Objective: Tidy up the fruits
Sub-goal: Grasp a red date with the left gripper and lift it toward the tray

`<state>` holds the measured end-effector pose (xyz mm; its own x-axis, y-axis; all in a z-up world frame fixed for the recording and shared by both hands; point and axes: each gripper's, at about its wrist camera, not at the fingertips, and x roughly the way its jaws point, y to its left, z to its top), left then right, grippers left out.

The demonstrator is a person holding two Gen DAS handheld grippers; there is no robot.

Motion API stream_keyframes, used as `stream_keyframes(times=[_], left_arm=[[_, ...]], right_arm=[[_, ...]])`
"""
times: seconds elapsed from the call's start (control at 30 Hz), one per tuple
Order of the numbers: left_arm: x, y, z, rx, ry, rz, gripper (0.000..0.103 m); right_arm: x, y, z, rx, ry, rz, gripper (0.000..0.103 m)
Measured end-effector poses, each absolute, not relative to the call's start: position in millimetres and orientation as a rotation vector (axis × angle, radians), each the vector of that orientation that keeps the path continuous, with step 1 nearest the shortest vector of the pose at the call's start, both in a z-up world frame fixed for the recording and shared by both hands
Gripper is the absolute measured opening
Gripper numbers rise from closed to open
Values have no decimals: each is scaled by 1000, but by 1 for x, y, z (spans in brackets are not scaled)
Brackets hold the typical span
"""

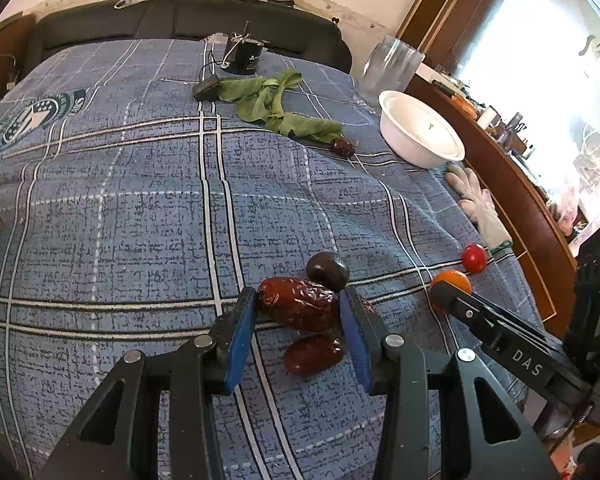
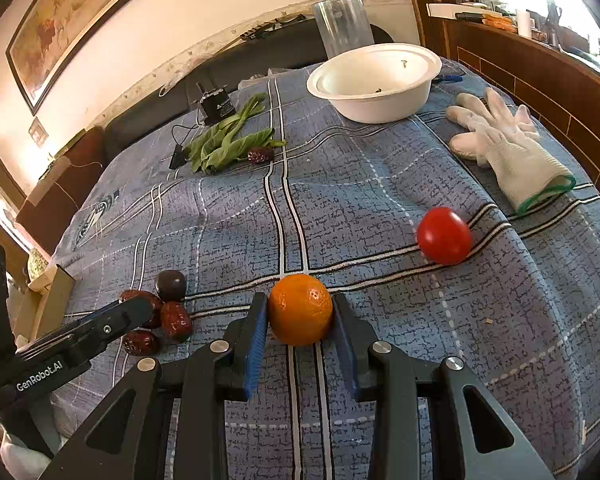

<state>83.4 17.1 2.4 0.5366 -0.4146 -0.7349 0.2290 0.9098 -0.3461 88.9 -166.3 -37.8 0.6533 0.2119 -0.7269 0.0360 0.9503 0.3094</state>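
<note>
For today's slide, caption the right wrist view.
Right claw grips round orange tangerine; shiny red tomato beyond.

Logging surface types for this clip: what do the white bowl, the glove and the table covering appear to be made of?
White bowl: probably disposable paper or foam, matte with a thin rolled rim. Glove: white knitted fabric with a green-edged cuff. Table covering: blue plaid woven cloth, matte, creased and draping at the edges.

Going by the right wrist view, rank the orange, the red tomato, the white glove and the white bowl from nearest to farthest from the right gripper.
1. Orange: between the jaws of the right gripper.
2. Red tomato: ahead, to the right.
3. White glove: farther right, near the cloth's edge.
4. White bowl: far end, straight ahead.
</note>
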Motion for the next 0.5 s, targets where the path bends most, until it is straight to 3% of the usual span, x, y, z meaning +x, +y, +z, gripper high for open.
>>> stream_keyframes(times=[0.5], left_arm=[[79,13,4,-158,886,-393,38]], right_arm=[[80,-153,-29,247,810,108,33]])
